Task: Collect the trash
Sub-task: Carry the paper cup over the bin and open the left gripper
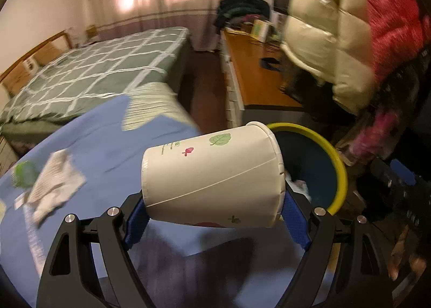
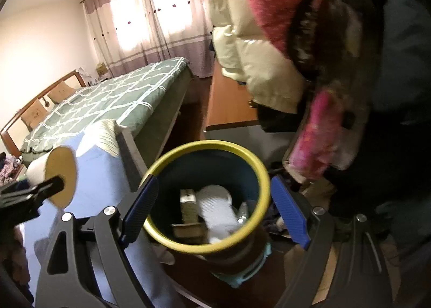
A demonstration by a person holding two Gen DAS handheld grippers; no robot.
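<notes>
Paper cup [image 1: 212,176] sideways in my left gripper [image 1: 215,220], hiding half the bin [image 1: 338,170]; right gripper [image 2: 212,211] wide, bin contents blurred.

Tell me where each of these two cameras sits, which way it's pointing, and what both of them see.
Left wrist: sits on the left tool, looking forward over the blue-covered table toward the bin; its blue pads grip a white paper cup with leaf prints lying sideways.
Right wrist: sits on the right tool, looking down into the yellow-rimmed dark blue bin, pads open either side of it; the person's puffy jacket shows above.
Shared: the cup, the bin, the green checked bed.
</notes>
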